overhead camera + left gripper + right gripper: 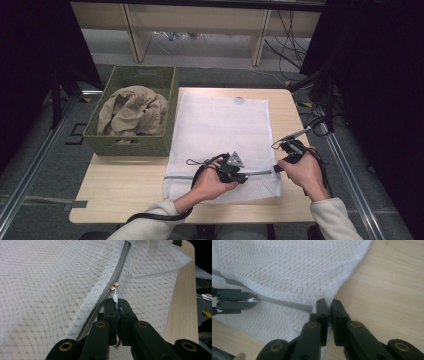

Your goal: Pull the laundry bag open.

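Observation:
A white mesh laundry bag [220, 125] lies flat on the wooden table, its grey zipper [110, 287] running along the near end. My left gripper [245, 175] is shut on the small white pull tab [115, 297] just below the metal slider [114, 286]. My right gripper [277, 168] pinches the bag's side edge [342, 285] just past the zipper's end [308, 307], its jaws shut with white mesh caught between them. In the right gripper view the left gripper [255, 299] comes in from the left on the zipper line.
A green woven basket [131, 144] holding a crumpled beige cloth [132, 111] stands at the table's left. Bare table [120, 182] lies in front of the basket and to the right of the bag. Cables trail from both grippers.

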Action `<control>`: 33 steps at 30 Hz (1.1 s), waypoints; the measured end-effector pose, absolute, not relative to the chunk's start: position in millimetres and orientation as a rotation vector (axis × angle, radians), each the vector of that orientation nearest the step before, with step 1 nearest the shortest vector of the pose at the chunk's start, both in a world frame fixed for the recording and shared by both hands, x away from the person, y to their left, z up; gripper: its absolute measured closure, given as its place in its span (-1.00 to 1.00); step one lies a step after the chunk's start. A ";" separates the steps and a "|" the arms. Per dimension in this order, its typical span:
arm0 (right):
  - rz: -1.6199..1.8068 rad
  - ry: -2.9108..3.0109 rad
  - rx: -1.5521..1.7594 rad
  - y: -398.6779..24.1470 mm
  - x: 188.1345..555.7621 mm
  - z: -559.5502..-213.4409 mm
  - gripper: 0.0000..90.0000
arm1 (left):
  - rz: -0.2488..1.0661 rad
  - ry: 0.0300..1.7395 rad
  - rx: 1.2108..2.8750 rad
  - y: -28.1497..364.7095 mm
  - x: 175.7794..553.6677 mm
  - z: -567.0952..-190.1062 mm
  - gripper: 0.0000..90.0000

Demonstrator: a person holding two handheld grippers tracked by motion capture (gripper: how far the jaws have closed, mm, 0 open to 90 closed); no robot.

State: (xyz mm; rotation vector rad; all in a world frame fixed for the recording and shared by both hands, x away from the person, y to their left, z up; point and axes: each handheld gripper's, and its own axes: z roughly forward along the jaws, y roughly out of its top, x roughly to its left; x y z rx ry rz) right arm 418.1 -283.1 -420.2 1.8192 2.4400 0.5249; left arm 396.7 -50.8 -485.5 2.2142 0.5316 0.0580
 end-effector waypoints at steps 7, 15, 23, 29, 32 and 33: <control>0.508 2.429 1.846 -282.5 418.0 -419.5 0.92 | 0.063 0.530 2.226 -45.1 397.5 -484.9 0.93; 0.509 2.427 1.832 -282.4 418.3 -419.8 0.92 | 0.062 0.543 2.219 -41.0 396.8 -484.6 0.93; 0.509 2.431 1.818 -283.5 419.3 -420.1 0.92 | 0.060 0.551 2.222 -36.1 397.0 -484.2 0.93; 0.502 2.426 1.837 -283.1 419.1 -419.5 0.92 | 0.065 0.558 2.230 -31.8 396.8 -483.8 0.93; 0.484 2.411 1.899 -280.3 417.5 -417.2 0.92 | 0.063 0.555 2.226 -30.2 396.5 -483.6 0.92; 0.485 2.414 1.895 -280.7 417.8 -417.5 0.92 | 0.052 0.564 2.219 -30.1 396.4 -484.3 0.93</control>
